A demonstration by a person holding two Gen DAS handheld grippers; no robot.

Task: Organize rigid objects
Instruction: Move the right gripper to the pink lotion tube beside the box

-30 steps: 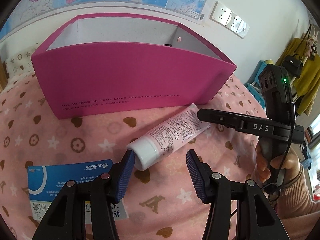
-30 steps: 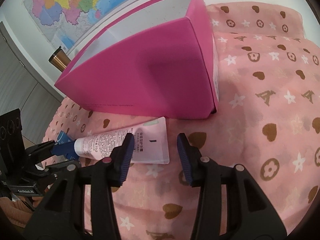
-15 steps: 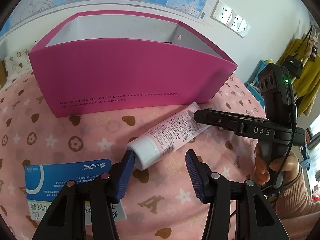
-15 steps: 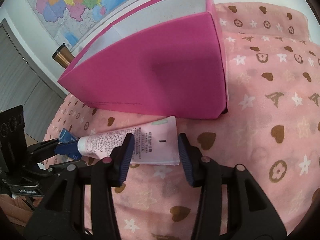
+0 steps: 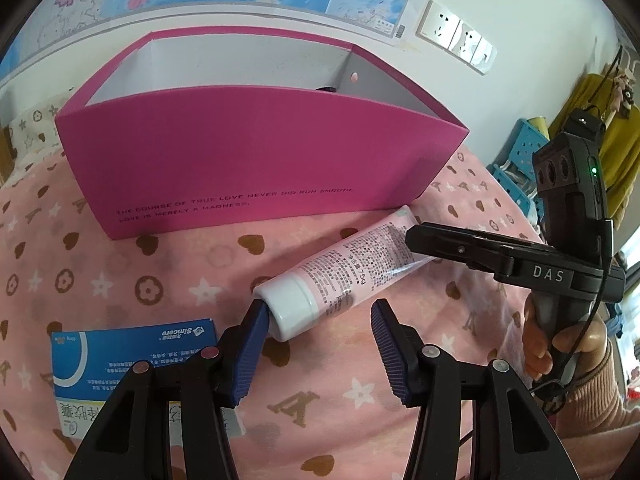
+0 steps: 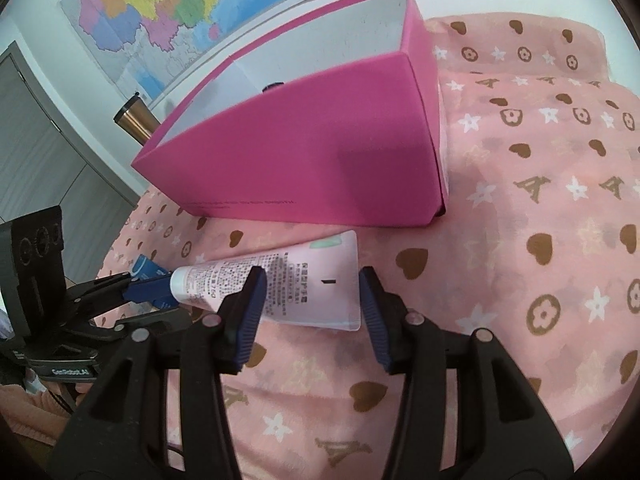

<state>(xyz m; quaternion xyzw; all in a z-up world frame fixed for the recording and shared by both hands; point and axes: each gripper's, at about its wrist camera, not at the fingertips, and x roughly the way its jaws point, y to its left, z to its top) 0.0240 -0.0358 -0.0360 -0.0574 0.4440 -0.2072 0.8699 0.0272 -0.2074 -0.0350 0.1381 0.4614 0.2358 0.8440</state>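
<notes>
We hold both grippers over a pink cream tube (image 5: 344,276) lying on the patterned pink cloth (image 5: 132,276), just near the front wall of the open magenta box (image 5: 256,160). The tube's white cap points toward our left gripper (image 5: 316,350); its flat crimped end lies under our right gripper (image 6: 310,312).

What changes within the last second is small: the box and tube sit a little larger and lower in the right wrist view, as the right gripper closes in, and its fingers (image 6: 250,314) part slightly, from about 42 to 46 in relative terms—no, simply a shade wider, now straddling the tube's flat end without pressing on it. The left gripper's fingers (image 5: 250,354) stand moderately apart, one just beside the cap, gripping nothing.

A blue medicine carton (image 5: 132,356) lies at the near left, apart from the tube.

We judge the tube is about to be picked up at its tail; nothing is lifted yet, and the box awaits it.
</notes>
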